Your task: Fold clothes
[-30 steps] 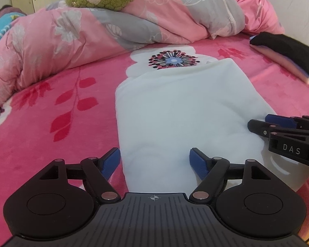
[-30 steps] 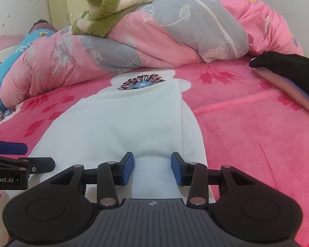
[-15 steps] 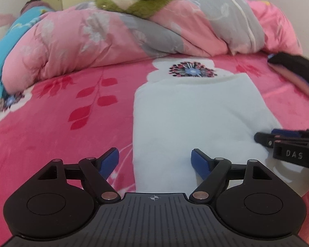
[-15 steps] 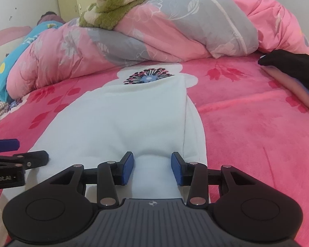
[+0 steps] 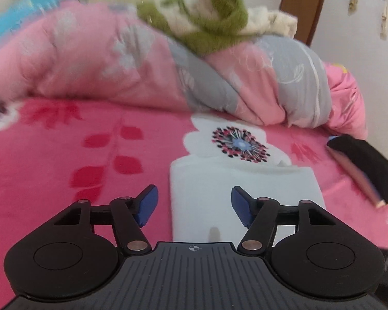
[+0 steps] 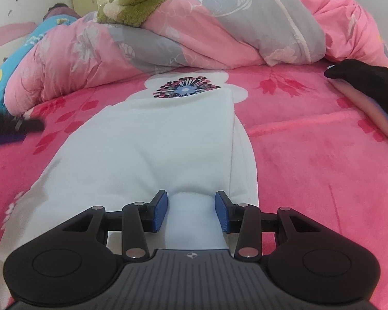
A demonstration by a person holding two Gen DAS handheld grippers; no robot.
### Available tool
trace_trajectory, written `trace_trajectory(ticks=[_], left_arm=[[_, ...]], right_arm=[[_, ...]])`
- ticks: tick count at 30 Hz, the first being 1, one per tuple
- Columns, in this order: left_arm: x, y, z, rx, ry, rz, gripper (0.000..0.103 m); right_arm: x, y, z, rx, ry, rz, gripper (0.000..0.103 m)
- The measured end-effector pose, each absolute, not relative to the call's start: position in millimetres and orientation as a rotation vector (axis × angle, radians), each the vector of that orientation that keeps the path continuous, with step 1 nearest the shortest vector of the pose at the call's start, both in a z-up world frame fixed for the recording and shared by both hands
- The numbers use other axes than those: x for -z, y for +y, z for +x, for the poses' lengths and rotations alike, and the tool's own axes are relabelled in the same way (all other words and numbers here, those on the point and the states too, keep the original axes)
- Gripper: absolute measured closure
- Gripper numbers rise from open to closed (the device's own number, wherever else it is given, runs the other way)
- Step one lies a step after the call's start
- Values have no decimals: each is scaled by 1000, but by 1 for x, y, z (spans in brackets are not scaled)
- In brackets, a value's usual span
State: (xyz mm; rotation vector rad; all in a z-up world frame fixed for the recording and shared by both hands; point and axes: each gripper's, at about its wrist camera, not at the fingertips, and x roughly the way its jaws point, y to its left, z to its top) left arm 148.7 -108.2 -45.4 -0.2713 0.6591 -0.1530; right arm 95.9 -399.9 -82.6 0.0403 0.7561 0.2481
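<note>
A pink bed carries the folded white garment lengthwise. The right tongs pinch its raised near fold. The left tongs, just narrowing, straddle its left edge without touching.

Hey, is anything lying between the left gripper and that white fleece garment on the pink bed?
Nothing visible. The left gripper stands open over the left edge of the white fleece garment, its jaws having just narrowed without pressing on it; only bare pink blanket lies beside it.
</note>
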Motion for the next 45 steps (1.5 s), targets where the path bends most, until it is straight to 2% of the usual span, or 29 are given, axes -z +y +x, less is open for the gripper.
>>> trace_trajectory(ticks=[2, 4, 6, 8, 19, 23, 25, 27, 30, 37, 40, 45], left_arm=[[61, -95, 187, 204, 736, -341, 45], [78, -88, 218, 219, 797, -375, 52], [92, -85, 243, 265, 841, -407, 71], [102, -83, 259, 294, 861, -435, 75], [105, -43, 279, 156, 791, -638, 76], [73, -62, 261, 168, 721, -483, 71], [56, -86, 252, 230, 709, -405, 66], [42, -121, 245, 329, 735, -325, 55], [32, -186, 237, 464, 775, -192, 40], [52, -299, 243, 532, 845, 53, 37], [69, -319, 247, 466, 835, 141, 45], [71, -309, 253, 453, 800, 117, 73]], right_arm=[[83, -402, 97, -254, 761, 46, 60], [83, -403, 98, -253, 762, 64, 60], [83, -402, 97, -240, 758, 71, 60], [84, -401, 96, -222, 753, 78, 60], [87, -400, 90, -170, 717, 136, 60], [87, -399, 89, -164, 706, 146, 59], [82, -401, 88, -166, 700, 164, 56], [76, -404, 83, -174, 677, 193, 49], [71, -415, 66, -188, 622, 238, 49], [70, -456, 49, -217, 585, 331, 48], [74, -466, 50, -241, 588, 305, 48], [83, -473, 66, -312, 602, 282, 49]])
